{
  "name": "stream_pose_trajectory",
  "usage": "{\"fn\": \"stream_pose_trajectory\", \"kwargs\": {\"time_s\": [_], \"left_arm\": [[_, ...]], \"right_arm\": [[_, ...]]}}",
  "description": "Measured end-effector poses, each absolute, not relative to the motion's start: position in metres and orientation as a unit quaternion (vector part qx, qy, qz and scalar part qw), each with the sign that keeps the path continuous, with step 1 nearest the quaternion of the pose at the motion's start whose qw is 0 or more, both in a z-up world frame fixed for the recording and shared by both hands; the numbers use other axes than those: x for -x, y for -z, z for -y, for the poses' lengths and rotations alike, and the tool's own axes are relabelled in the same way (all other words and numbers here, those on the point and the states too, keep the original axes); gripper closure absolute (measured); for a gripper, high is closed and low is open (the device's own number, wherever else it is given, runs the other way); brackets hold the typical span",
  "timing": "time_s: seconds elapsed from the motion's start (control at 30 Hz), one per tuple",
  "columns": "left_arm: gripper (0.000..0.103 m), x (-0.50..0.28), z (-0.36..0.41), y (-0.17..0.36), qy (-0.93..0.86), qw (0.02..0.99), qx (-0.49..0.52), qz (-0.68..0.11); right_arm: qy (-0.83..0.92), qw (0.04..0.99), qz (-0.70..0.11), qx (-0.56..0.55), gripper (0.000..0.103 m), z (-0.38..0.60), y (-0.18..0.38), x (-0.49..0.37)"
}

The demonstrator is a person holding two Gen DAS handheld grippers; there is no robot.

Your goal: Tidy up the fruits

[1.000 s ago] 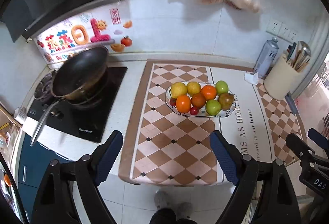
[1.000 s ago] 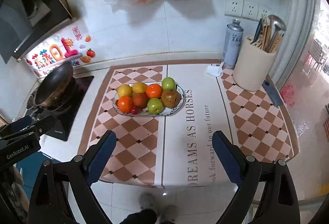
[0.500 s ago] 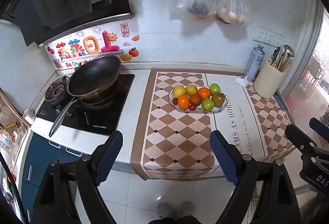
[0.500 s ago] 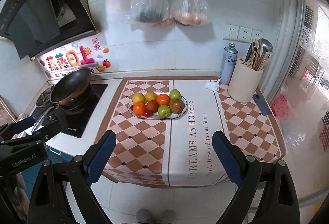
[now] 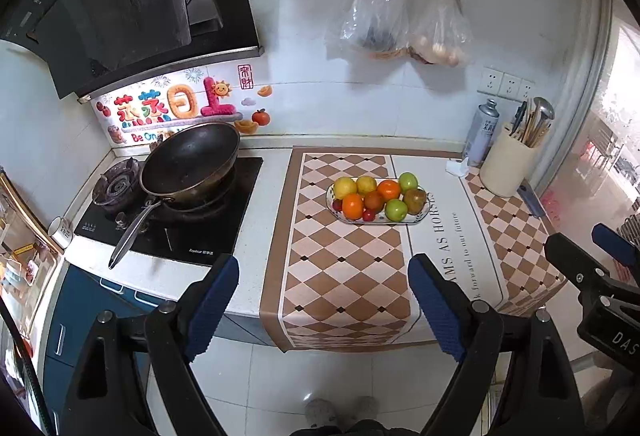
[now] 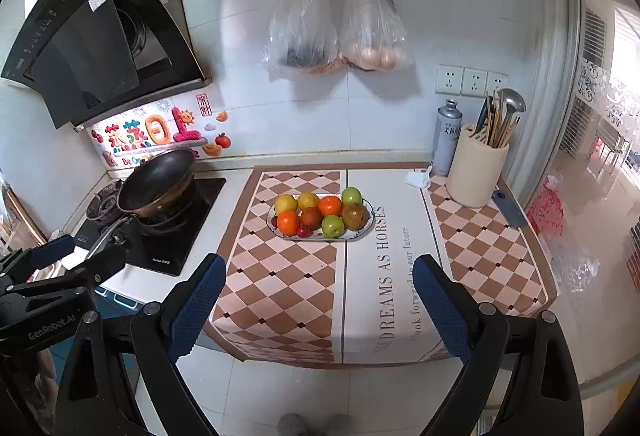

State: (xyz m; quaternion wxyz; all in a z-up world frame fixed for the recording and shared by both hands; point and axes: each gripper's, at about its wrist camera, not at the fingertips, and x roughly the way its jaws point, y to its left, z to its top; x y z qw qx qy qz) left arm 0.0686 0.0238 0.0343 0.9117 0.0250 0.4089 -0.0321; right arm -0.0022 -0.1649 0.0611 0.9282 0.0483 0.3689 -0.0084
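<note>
An oval patterned plate (image 5: pixel 425 211) (image 6: pixel 370 219) sits on the checkered mat in the middle of the counter. It holds several fruits: yellow lemons (image 5: pixel 345 187), oranges (image 5: pixel 352 206) (image 6: pixel 289 222), green apples (image 5: pixel 396 209) (image 6: pixel 333 225), a brownish fruit (image 5: pixel 414 199) and small red ones. My left gripper (image 5: pixel 323 303) is open and empty, well back from the counter's front edge. My right gripper (image 6: pixel 319 302) is open and empty, also held back over the floor. Each gripper shows at the edge of the other's view.
A black wok (image 5: pixel 191 163) (image 6: pixel 157 181) sits on the stove at the left. A cream utensil holder (image 5: pixel 507 165) (image 6: pixel 477 173) and a grey spray can (image 5: pixel 483 133) stand at the back right. Two plastic bags (image 6: pixel 334 32) and red scissors hang on the wall. A range hood (image 5: pixel 120 0) overhangs the stove.
Both grippers have pulled back and up from the counter, so the plate looks smaller and farther and more of the wall shows. Both stay open and empty.
</note>
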Motion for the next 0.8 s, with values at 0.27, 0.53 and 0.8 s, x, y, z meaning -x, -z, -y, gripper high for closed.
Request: {"fn": "stream_pose_trajectory", "kwargs": {"time_s": [0.27, 0.53, 0.8], "left_arm": [[0.016, -0.063, -0.02, -0.042, 0.041, 0.917, -0.024, -0.396], [0.016, -0.069, -0.015, -0.037, 0.048, 0.915, -0.025, -0.399], [0.016, -0.112, -0.012, -0.019, 0.03, 0.91, -0.03, -0.412]], "right_arm": [[0.008, 0.93, -0.363, -0.051, 0.006, 0.167, -0.071, 0.01], [0.017, 0.926, -0.372, -0.062, 0.006, 0.174, -0.063, 0.002], [0.033, 0.919, -0.388, -0.062, 0.006, 0.191, -0.04, -0.045]]}}
